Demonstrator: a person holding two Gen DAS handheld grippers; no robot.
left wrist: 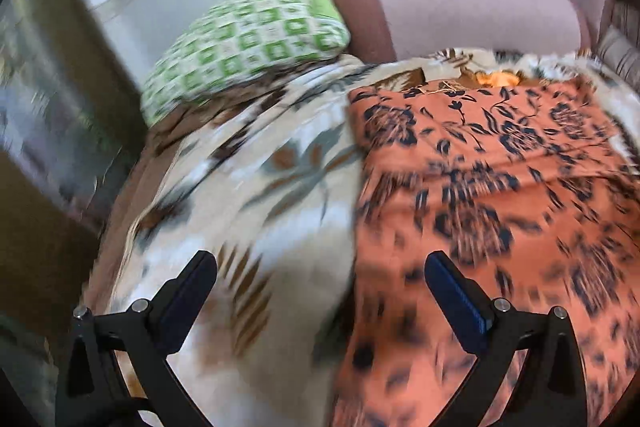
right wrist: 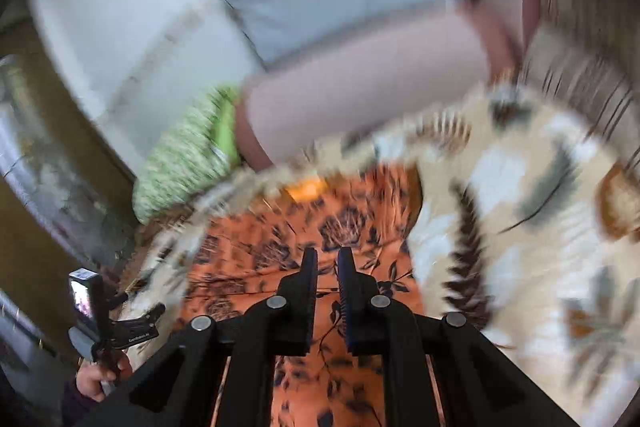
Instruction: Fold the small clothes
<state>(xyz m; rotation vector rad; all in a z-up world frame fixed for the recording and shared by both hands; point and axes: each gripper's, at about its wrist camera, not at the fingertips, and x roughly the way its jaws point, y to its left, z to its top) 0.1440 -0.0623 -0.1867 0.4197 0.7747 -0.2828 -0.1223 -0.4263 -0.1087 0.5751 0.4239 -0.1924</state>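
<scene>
An orange garment with a dark flower print lies spread flat on a cream floral blanket. My left gripper hovers over the garment's left edge, jaws wide open and empty; one finger is over the blanket, the other over the orange cloth. In the right wrist view the same garment lies under my right gripper. Its jaws stand only a narrow gap apart, with no cloth pinched between them. The left gripper also shows at lower left, held by a hand. Both views are motion-blurred.
A green checked pillow and a pink bolster lie at the far end of the bed. Behind them is a white wall. The blanket stretches out to the right of the garment. The bed's left edge drops to a dark floor.
</scene>
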